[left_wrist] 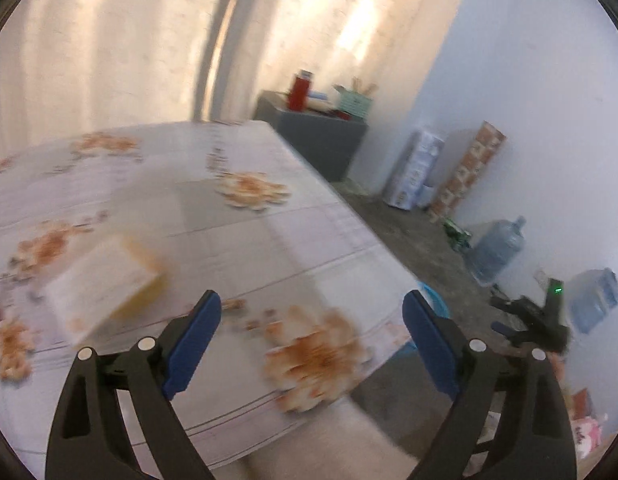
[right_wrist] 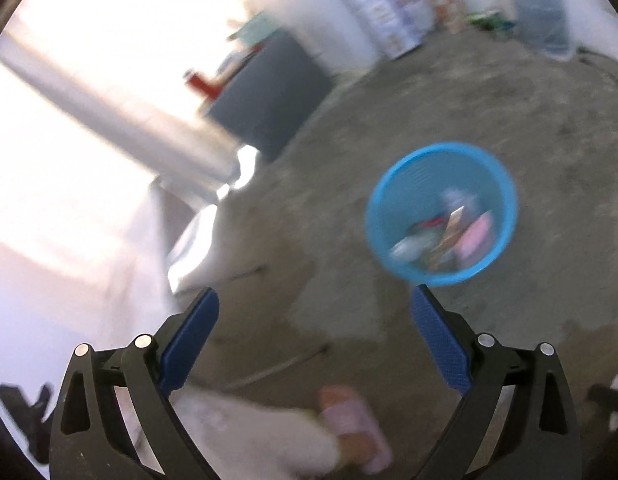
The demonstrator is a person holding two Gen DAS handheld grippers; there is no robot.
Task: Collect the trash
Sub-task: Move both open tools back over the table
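Note:
A white and yellow carton (left_wrist: 105, 284) lies on the flowered tablecloth (left_wrist: 245, 236), just ahead and left of my left gripper (left_wrist: 313, 312), which is open and empty above the table's near edge. My right gripper (right_wrist: 315, 308) is open and empty above the floor. A blue round basket (right_wrist: 441, 212) stands on the floor ahead and right of it, with several pieces of trash (right_wrist: 441, 236) inside. A sliver of the basket (left_wrist: 435, 300) shows past the table's corner in the left wrist view. Both views are motion-blurred.
A dark cabinet (left_wrist: 321, 140) with a red bottle (left_wrist: 299, 92) stands by the curtain. Boxes (left_wrist: 417, 168) and water jugs (left_wrist: 497, 252) line the wall. The other gripper (left_wrist: 533, 316) shows at right. A foot in a pink slipper (right_wrist: 357, 424) is below my right gripper.

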